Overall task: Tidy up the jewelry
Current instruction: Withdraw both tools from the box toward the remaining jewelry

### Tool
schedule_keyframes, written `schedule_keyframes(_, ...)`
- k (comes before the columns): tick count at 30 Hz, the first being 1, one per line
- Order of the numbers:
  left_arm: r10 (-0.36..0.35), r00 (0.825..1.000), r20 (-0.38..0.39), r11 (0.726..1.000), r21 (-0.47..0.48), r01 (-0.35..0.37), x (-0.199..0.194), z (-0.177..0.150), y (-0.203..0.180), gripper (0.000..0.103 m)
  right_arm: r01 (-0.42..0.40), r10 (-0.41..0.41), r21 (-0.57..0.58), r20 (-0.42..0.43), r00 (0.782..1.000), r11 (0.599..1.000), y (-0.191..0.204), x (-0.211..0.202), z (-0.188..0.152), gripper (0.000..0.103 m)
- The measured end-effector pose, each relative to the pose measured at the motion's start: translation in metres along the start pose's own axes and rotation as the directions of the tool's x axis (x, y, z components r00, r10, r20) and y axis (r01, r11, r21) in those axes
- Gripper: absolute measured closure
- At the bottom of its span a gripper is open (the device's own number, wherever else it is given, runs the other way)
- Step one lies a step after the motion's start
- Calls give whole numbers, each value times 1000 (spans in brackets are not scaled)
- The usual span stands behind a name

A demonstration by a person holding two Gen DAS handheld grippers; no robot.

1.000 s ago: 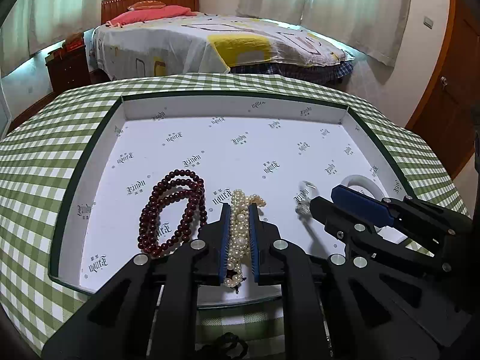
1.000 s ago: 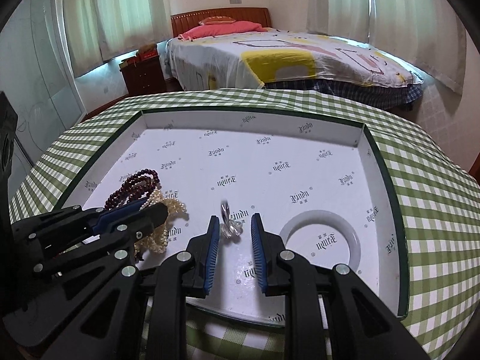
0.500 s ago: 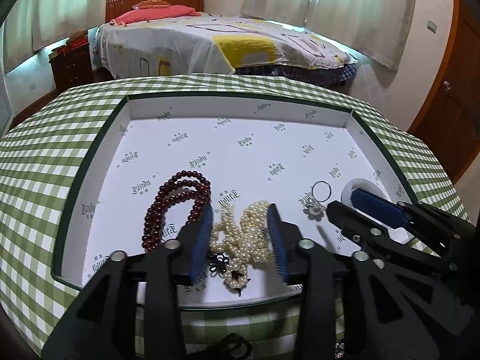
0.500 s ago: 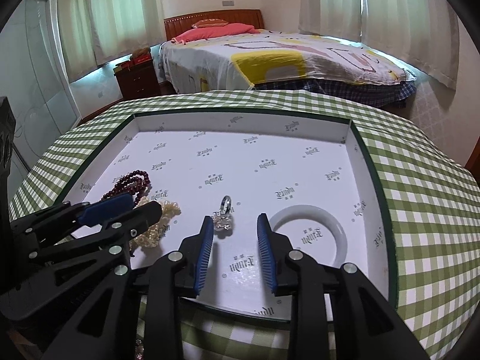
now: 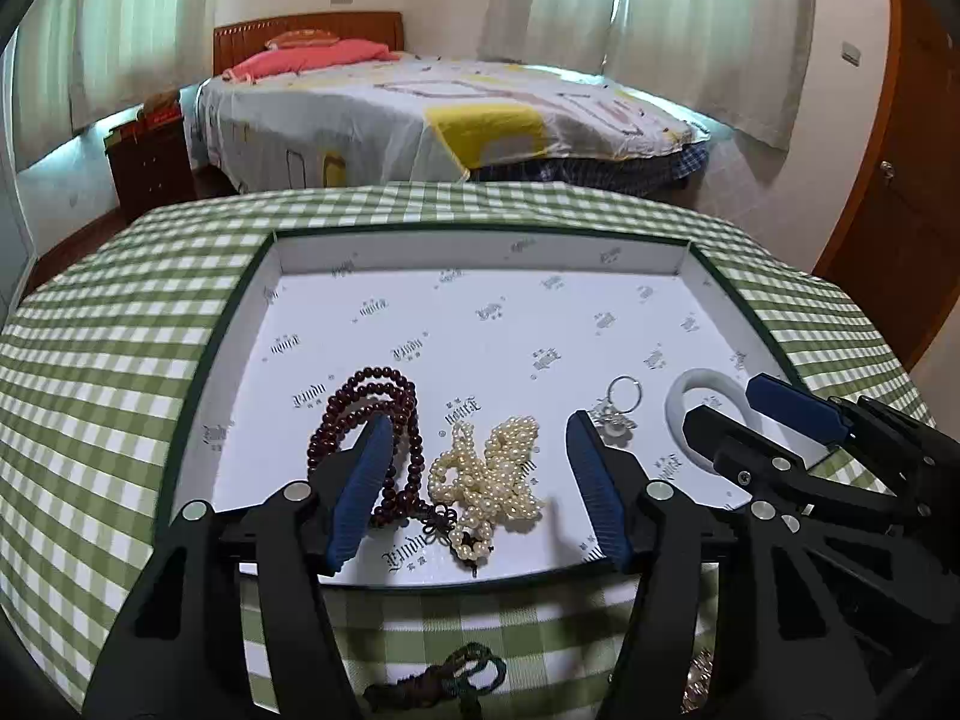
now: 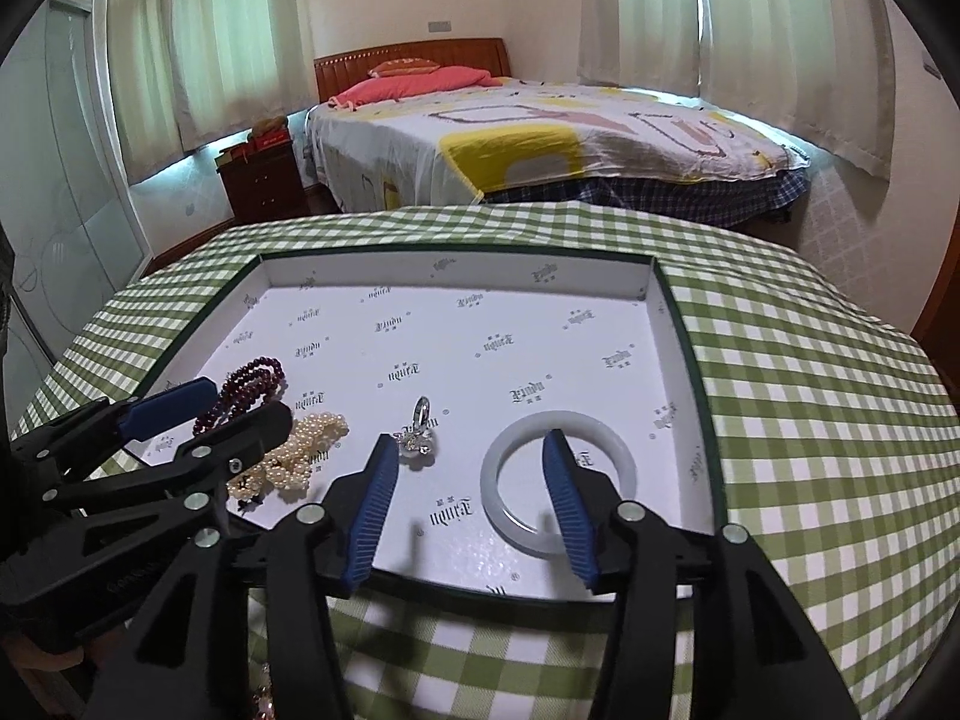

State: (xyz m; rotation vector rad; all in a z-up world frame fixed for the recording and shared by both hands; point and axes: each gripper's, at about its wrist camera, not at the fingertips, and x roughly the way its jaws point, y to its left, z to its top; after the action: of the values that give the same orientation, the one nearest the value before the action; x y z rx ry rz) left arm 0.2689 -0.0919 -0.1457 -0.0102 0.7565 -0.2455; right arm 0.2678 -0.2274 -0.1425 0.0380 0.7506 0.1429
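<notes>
Both jaws spread wide, holding nothing.

Left to right in the white tray [image 5: 240, 324] on the green checked worktop [image 5: 90, 360]:

- Dark red bead string [image 5: 366, 414], coiled, right at the left pad of the left gripper [image 5: 480, 480], partly hidden behind that pad.
- Pearl string [image 5: 486, 468], a loose heap sitting right between the left jaws, touching neither pad. Long way of the heap running from the near tray edge toward the far side, in line with the jaws.
- Small silver ring with a charm [image 6: 417, 435], just past the right pad of the left jaws and just ahead of the left pad of the right gripper [image 6: 468, 498].
- White bangle [image 6: 558, 480], flat, with the right pad of the right jaws hanging over its middle.

Probably nothing left to grab inside the tray: all 4 pieces lying apart in a row. Next piece likely the dark green cord [image 5: 450, 681] on the cloth, nearer than the tray, below the left jaws. Left hand closer to it.

Left view alone showing that cord. Right view alone showing the whole bangle ring; in the left view, half hidden by the right gripper.
</notes>
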Motion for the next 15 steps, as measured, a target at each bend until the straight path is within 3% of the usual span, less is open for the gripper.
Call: schedule_keyframes(15, 24, 995, 97, 999, 42, -29, -66, -21, 2, 39, 22, -23, 8, 50, 998, 1000, 5, -52, -21, 47)
